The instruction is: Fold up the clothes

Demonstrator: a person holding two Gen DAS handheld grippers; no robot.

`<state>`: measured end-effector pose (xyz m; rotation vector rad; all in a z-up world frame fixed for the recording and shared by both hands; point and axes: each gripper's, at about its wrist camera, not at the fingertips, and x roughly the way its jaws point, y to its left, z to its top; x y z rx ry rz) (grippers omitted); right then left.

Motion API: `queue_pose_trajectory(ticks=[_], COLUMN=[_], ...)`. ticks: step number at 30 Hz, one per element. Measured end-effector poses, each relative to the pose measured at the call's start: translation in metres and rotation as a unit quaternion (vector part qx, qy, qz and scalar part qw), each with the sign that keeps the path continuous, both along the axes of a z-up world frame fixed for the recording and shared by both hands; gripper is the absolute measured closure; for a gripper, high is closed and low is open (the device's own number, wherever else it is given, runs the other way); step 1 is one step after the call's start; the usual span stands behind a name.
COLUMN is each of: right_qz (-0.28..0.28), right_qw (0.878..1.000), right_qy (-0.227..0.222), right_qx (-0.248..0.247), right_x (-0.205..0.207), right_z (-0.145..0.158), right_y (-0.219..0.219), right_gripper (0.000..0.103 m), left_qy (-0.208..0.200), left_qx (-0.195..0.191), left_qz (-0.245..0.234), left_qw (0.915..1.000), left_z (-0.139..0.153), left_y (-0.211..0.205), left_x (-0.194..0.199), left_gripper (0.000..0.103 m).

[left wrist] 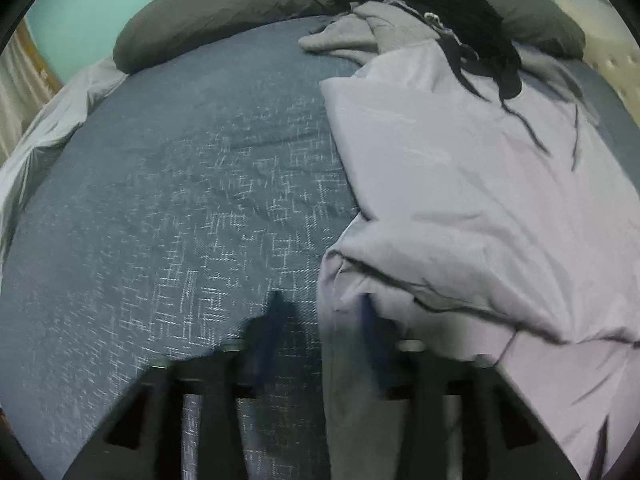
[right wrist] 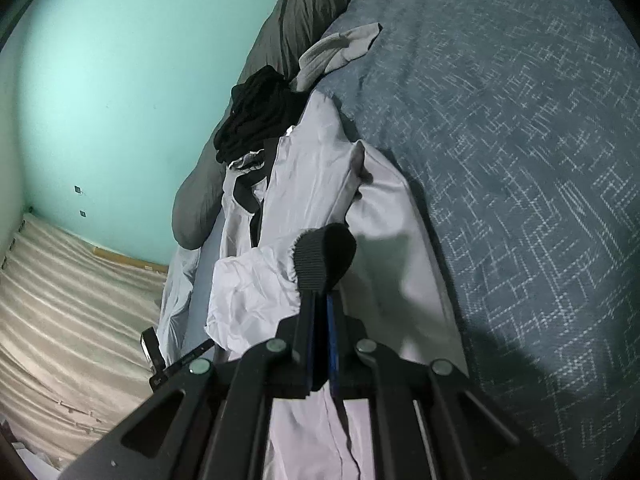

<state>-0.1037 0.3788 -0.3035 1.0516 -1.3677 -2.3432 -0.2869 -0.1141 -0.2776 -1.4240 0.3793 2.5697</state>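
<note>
Lying crumpled along the right side of the blue patterned bedspread [left wrist: 180, 200]: a pale lilac garment [left wrist: 460, 184], reaching from the near edge toward the far pillow [left wrist: 224, 12]. Spreading wide over the garment's near-left edge, the left gripper [left wrist: 320, 320], released, one finger on bare bedspread, the other against the cloth. Clenching on the garment's dark cuff tab [right wrist: 320, 256], the right gripper [right wrist: 320, 300], jaws pressed together with pale fabric bunching to the left. Resting at the garment's far end: a black garment [left wrist: 440, 4] and a grey garment [left wrist: 352, 36], both touching it. Standing beyond, a green wall [right wrist: 120, 80].
</note>
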Motion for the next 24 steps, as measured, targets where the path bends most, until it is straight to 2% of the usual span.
queue_pose_trajectory(ticks=[8, 9, 10, 13, 15, 18, 22, 24], right_qz=[-0.002, -0.002, -0.001, 0.005, 0.008, 0.008, 0.019, 0.028], right_qw=[1.0, 1.0, 1.0, 1.0, 1.0, 1.0, 1.0, 0.999], right_qy=[0.002, 0.002, 0.001, 0.002, 0.002, 0.003, 0.004, 0.001], right_qx=[-0.002, -0.002, -0.002, 0.004, 0.008, 0.012, 0.013, 0.02], right_x=[-0.002, -0.002, -0.002, -0.003, -0.004, -0.005, -0.003, -0.003], right_z=[0.001, 0.001, 0.001, 0.002, 0.003, 0.005, 0.008, 0.009], right_y=[0.001, 0.001, 0.0, -0.003, -0.005, -0.006, -0.016, -0.023], right_gripper=[0.098, 0.098, 0.098, 0.098, 0.098, 0.098, 0.098, 0.098], left_qy=[0.003, 0.002, 0.001, 0.006, 0.015, 0.022, 0.02, 0.013], left_qx=[-0.003, -0.003, -0.001, 0.002, 0.001, 0.02, 0.022, 0.039], left_qz=[-0.008, -0.011, -0.014, -0.024, -0.03, -0.015, -0.003, 0.01], left_qw=[1.0, 0.9999, 0.9999, 0.9997, 0.9994, 0.9995, 0.9996, 0.9991], left_z=[-0.005, -0.006, -0.007, -0.006, -0.002, 0.008, 0.013, 0.011], left_y=[0.005, 0.006, 0.006, 0.009, 0.01, 0.0, -0.009, -0.014], left_x=[-0.017, -0.019, -0.021, -0.019, -0.017, -0.018, -0.02, -0.025], left_gripper=[0.056, 0.064, 0.078, 0.095, 0.096, 0.098, 0.099, 0.099])
